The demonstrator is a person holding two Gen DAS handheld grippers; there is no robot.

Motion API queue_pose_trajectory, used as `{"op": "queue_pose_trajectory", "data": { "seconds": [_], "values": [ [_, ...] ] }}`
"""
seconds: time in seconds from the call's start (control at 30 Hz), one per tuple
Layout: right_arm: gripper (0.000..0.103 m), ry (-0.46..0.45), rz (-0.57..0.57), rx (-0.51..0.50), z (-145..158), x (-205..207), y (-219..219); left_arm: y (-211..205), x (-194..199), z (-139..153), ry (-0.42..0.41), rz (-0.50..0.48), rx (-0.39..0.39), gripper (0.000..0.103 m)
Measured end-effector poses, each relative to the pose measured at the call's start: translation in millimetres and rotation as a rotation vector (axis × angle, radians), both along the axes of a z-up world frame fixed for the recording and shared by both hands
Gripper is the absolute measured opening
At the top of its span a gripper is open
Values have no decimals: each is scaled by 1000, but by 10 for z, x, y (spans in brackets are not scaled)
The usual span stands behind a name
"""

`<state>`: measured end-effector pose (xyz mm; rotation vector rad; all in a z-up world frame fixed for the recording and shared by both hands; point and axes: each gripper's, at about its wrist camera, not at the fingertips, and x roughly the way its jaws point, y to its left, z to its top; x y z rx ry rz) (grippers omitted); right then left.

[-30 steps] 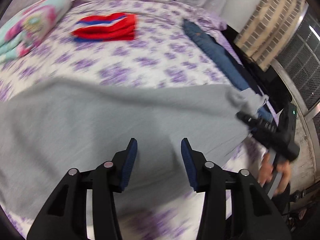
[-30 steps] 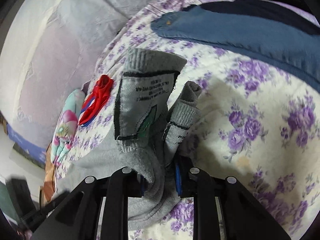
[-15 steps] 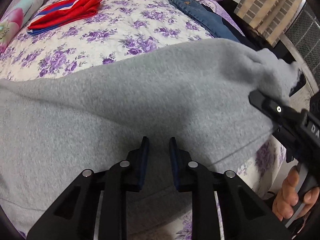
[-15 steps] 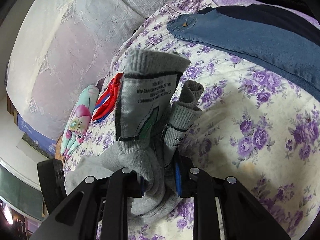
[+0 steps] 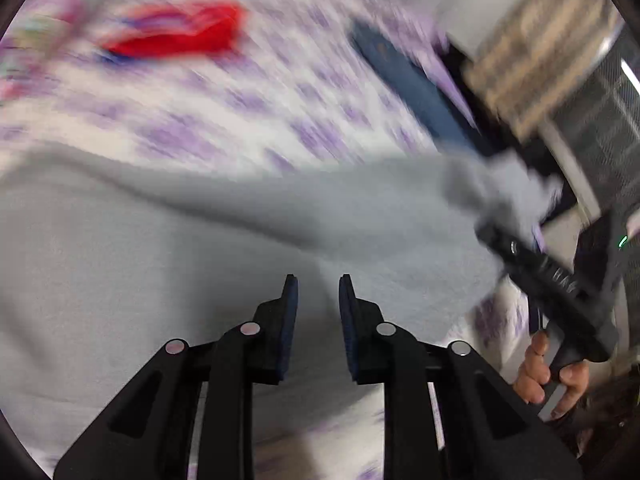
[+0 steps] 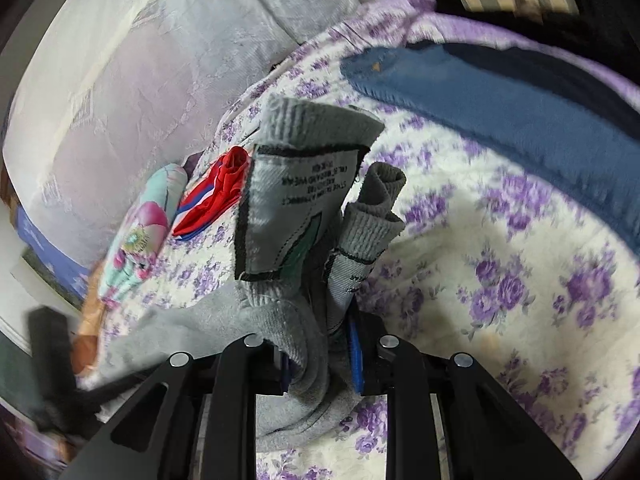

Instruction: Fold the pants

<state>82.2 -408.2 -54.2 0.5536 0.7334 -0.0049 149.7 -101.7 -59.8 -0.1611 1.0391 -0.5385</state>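
Note:
Grey sweatpants (image 5: 200, 248) lie spread across the floral bedspread in the left wrist view. My left gripper (image 5: 318, 292) hovers over them with its jaws partly open and nothing between them. My right gripper (image 6: 320, 356) is shut on the bunched waistband end of the grey pants (image 6: 304, 200), whose label faces the camera, and holds it lifted above the bed. In the left wrist view the right gripper (image 5: 516, 240) shows at the right, with grey cloth gathered at its tip.
Folded red shorts (image 5: 180, 32) and a colourful pillow (image 6: 140, 236) lie at the far side of the bed. Blue jeans (image 6: 500, 112) lie along the right edge. A white curtain (image 6: 140, 80) hangs behind. The bed's edge is at the right.
The left gripper's jaws closed from wide to narrow, then opened slightly. The left view swung fast and is blurred. The right gripper kept its hold on the waistband.

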Motion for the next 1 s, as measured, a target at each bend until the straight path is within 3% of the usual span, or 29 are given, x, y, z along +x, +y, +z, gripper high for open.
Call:
{"op": "queue_pose_trajectory", "data": {
  "seconds": [0.07,0.13,0.3,0.33,0.43,0.47,0.6,0.83,1.0],
  "values": [
    [22,-9,-11,-65,84,-4,131,656,-41,169,-87,148,72,30],
    [22,-22,-21,-131,201,10,329,1333,-54,155,-79,272,116,31],
    [22,-103,76,-296,575,78,1138,2328,-19,-153,-4,394,65,30],
    [22,-115,102,-349,635,113,1358,2421,4,-235,10,398,35,24],
    [22,-110,200,-479,642,251,1972,2566,73,-466,35,406,-28,5],
    [22,-91,255,-510,590,317,2191,2606,88,-498,32,404,-46,4],
    [22,-11,371,-591,345,484,2678,2668,86,-537,18,374,-96,2],
    [23,75,437,-739,-100,575,3186,2704,29,-555,-9,358,-110,2],
    [38,89,525,-908,-318,362,3458,2717,17,-564,-14,355,-118,2]
  ]
}}
